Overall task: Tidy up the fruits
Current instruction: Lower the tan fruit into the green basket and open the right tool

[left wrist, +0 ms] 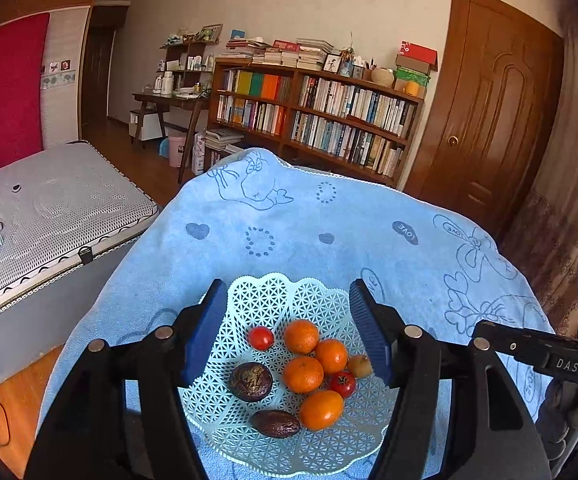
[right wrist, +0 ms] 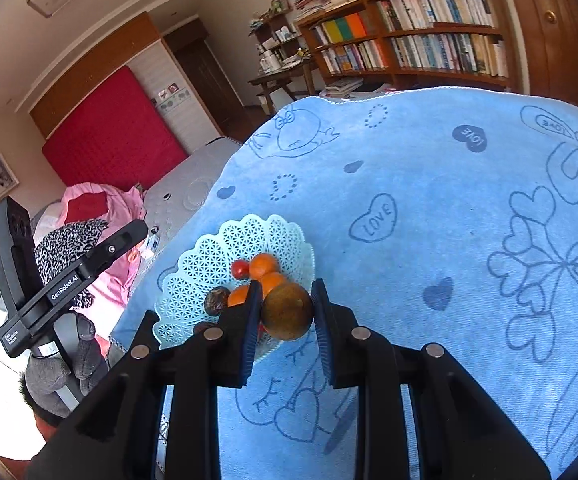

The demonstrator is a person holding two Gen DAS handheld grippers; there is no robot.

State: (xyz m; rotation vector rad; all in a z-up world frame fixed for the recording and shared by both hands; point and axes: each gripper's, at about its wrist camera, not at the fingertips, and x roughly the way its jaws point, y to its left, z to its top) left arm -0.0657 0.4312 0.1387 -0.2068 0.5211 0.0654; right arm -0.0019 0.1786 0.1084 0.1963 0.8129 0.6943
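Two black grippers with blue pads frame the scene: low in the left wrist view the left gripper [left wrist: 289, 328] hangs with its jaws spread wide over a pale mint lattice plastic basket [left wrist: 321, 300], and low in the right wrist view the right gripper [right wrist: 285, 312] is clamped on a round brownish-tan fruit [right wrist: 287, 311] at the basket's near rim. The basket holds four orange mandarins [left wrist: 303, 374], two small red tomatoes [left wrist: 260, 337], two dark wrinkled brown fruits [left wrist: 250, 381] and a small tan fruit [left wrist: 359, 365]. It sits on a light blue cartoon-print towel [left wrist: 289, 216], with a wooden bookshelf [left wrist: 313, 116] across the upper frame beyond.
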